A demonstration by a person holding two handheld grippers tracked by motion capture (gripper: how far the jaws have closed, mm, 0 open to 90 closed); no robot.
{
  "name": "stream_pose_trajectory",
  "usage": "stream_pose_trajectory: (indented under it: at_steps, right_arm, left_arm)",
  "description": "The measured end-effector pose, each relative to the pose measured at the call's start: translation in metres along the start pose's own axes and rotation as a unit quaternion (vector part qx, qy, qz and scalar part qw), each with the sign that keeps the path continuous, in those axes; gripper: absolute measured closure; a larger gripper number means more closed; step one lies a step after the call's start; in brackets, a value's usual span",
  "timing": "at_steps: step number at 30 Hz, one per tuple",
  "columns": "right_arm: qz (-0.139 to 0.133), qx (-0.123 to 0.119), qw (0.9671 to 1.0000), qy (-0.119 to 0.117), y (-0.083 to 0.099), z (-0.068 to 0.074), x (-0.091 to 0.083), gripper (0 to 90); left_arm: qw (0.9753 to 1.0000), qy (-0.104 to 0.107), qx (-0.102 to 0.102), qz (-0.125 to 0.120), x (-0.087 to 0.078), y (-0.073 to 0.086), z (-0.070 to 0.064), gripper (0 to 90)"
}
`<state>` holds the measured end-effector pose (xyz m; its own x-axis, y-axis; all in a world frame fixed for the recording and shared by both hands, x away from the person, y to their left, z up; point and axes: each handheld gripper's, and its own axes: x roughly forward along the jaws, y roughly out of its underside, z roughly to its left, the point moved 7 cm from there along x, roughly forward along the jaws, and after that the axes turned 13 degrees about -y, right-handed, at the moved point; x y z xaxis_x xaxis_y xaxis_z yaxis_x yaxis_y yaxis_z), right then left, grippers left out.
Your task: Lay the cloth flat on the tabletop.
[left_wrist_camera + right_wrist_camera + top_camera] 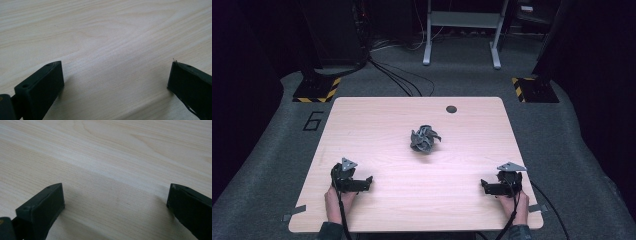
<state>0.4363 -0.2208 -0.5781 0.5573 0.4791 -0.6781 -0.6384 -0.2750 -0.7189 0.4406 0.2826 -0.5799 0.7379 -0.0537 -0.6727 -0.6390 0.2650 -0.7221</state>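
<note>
Crumpled grey cloth (425,139), bunched into a small heap with folds sticking out, sits alone just past the centre of the wooden table (377,120). Nothing touches it, so I judge the work on it has not begun: reaching, gripping and whatever handling follows are all left to do.

From the heap, my left gripper (368,182) lies at about 7 o'clock and my right gripper (484,186) at about 5 o'clock, both well apart from it and resting low near the table's near edge, each with a hand behind it. The cloth lies roughly between them, farther up the table. They point inward, toward each other, rather than at the cloth.

In the left gripper view, the left gripper's (116,75) jaws stand wide apart with bare wood grain between them. The right gripper view shows the right gripper (115,196) the same way, jaws spread and holding nothing.

Beyond the cloth, at about 1 o'clock, a dark round cable hole (451,109) marks the table's far edge.
</note>
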Motion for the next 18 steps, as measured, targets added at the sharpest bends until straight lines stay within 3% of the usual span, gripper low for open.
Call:
stream_pose_trajectory:
  at_steps: [9,18]
  right_arm:
    - [0.003,-0.003,1.0,0.004,0.0004,0.0005,-0.0013,0.0]
    - [-0.02,0.023,0.9992,-0.024,-0.0065,-0.0027,-0.0079,0.0]
  left_arm:
    - [1.0,-0.002,-0.002,0.0,-0.0001,0.0001,0.0004,0.4]
    - [1.0,-0.002,-0.002,0.0,-0.0002,0.0002,0.0003,0.4]
